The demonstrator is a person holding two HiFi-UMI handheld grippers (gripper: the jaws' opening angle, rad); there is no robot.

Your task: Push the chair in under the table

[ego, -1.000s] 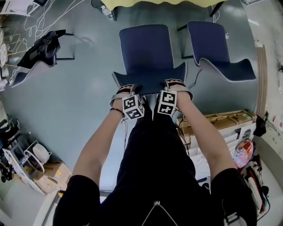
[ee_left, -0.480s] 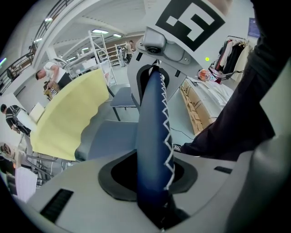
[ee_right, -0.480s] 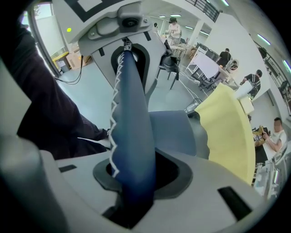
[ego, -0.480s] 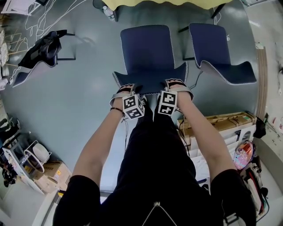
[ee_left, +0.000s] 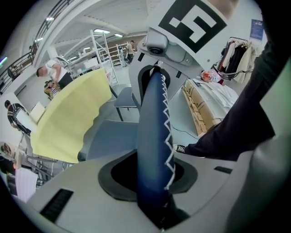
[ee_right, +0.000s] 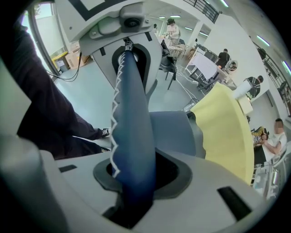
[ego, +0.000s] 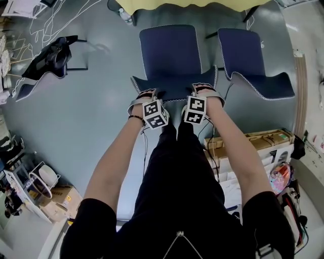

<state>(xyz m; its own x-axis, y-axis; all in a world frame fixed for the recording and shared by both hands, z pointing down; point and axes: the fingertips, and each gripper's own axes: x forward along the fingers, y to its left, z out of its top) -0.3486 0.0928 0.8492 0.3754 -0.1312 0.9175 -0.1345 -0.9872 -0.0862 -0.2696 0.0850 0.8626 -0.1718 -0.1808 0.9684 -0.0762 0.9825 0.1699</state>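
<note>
Head view: left hand-held gripper (ego: 150, 95), right hand-held gripper (ego: 201, 91) on chair backrest (ego: 174, 90).

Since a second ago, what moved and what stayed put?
The blue chair slid toward the yellow table. The left gripper and right gripper went with it, both clamped on its backrest. Nothing was let go. The second chair beside it stayed put.
</note>
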